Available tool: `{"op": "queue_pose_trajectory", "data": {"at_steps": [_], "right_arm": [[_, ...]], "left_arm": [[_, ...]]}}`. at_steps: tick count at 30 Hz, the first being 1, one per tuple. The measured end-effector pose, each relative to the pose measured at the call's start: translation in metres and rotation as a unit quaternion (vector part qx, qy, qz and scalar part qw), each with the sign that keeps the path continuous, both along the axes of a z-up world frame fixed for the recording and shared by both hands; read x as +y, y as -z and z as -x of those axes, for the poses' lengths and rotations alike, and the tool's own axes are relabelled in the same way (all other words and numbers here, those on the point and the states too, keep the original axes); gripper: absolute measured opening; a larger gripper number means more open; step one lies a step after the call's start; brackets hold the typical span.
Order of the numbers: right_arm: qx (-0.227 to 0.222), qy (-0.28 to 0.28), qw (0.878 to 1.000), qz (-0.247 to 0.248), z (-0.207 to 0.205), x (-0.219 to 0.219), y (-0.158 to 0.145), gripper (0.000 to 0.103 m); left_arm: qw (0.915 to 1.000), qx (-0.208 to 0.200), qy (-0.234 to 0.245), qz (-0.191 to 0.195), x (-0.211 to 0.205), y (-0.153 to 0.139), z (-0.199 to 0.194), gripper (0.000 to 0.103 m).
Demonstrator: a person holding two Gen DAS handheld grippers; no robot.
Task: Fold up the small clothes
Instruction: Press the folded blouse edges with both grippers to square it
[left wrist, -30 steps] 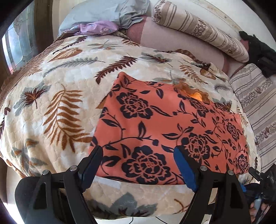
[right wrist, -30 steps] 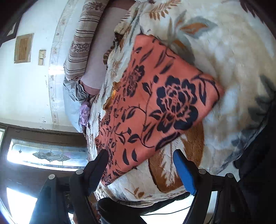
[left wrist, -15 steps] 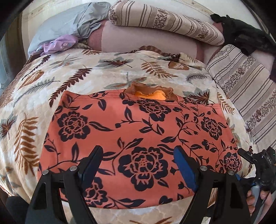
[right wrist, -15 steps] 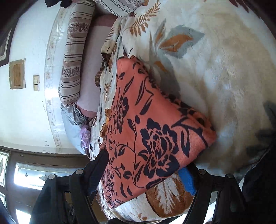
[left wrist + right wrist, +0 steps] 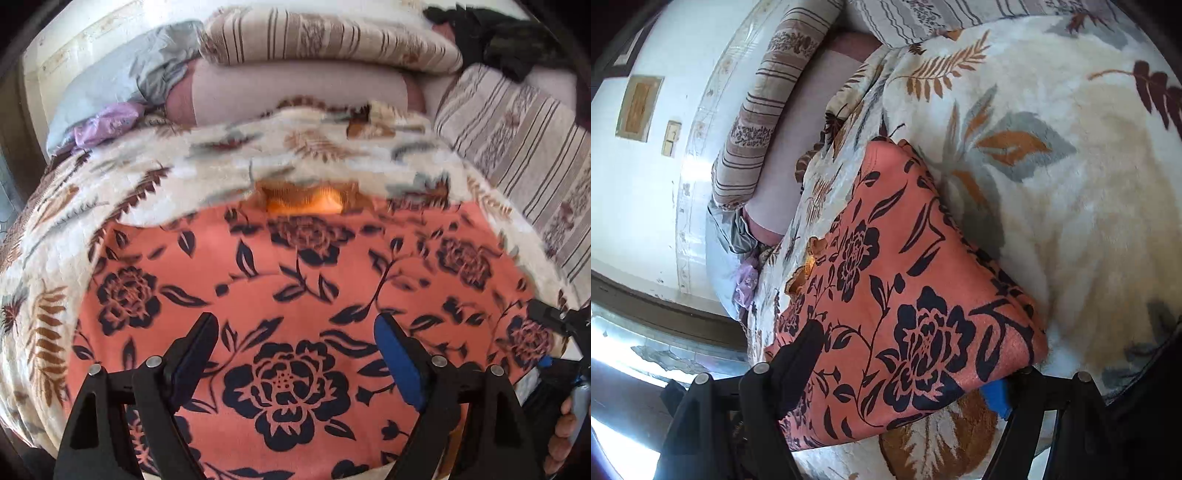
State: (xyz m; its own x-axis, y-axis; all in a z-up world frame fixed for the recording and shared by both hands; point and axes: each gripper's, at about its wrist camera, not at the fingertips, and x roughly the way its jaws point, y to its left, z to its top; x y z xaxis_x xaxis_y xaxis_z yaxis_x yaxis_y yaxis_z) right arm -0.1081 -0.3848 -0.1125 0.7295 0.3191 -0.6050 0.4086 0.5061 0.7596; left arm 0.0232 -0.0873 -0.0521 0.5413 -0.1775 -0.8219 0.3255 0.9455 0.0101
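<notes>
Your right gripper's (image 5: pixel 905 369) blue finger (image 5: pixel 995 397) is mostly hidden under the corner of the orange cloth (image 5: pixel 905 295), so you can't tell whether it touches the fabric. In the left wrist view the leaf blanket (image 5: pixel 221 162) is smeared by motion blur. The cloth's near edge is cut off by the frame.

Each gripper, the left gripper (image 5: pixel 291 354) and the right gripper (image 5: pixel 905 369), has matte black angular arms studded with round silver screws, blue-padded fingers (image 5: pixel 397 358), and, at four o'clock in the left view, bare skin of the person's right hand (image 5: pixel 561 435).
</notes>
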Motion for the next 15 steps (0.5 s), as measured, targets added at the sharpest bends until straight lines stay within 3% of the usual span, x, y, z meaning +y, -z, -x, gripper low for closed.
{"op": "queue_pose_trajectory", "data": {"at_steps": [1, 2, 3, 6, 8, 9, 11, 13, 15], "right_arm": [[0.002, -0.001, 1.0, -0.004, -0.002, 0.001, 0.003, 0.081], [0.002, 0.0, 1.0, -0.005, -0.002, 0.001, 0.003, 0.081], [0.001, 0.0, 1.0, -0.004, -0.003, 0.0, 0.003, 0.08], [-0.003, -0.006, 1.0, -0.002, -0.003, -0.003, 0.002, 0.078], [0.001, -0.011, 1.0, 0.007, -0.005, -0.003, 0.002, 0.065], [0.003, -0.015, 1.0, 0.009, -0.006, -0.004, 0.003, 0.06], [0.014, -0.022, 1.0, 0.018, -0.01, -0.003, 0.003, 0.043], [0.028, -0.025, 0.999, 0.023, -0.013, -0.004, 0.007, 0.039], [0.032, -0.027, 0.999, 0.022, -0.013, -0.005, 0.005, 0.039]], "left_arm": [[0.9991, 0.035, 0.006, -0.026, -0.004, 0.019, -0.006, 0.087], [0.9989, 0.034, 0.009, -0.03, -0.005, 0.026, -0.009, 0.089], [0.9997, 0.011, 0.006, -0.02, -0.002, 0.018, -0.006, 0.089], [1.0, 0.0, 0.001, 0.006, 0.0, -0.002, -0.005, 0.089], [0.9988, -0.038, 0.008, 0.028, 0.001, -0.011, 0.0, 0.09], [0.999, -0.04, 0.01, 0.016, -0.002, -0.007, -0.001, 0.09], [0.9992, 0.017, 0.02, -0.031, -0.009, 0.023, -0.012, 0.091], [0.9995, -0.006, 0.02, -0.022, -0.005, 0.022, -0.014, 0.092], [0.9997, 0.002, 0.016, -0.021, -0.003, 0.007, -0.016, 0.092]]}}
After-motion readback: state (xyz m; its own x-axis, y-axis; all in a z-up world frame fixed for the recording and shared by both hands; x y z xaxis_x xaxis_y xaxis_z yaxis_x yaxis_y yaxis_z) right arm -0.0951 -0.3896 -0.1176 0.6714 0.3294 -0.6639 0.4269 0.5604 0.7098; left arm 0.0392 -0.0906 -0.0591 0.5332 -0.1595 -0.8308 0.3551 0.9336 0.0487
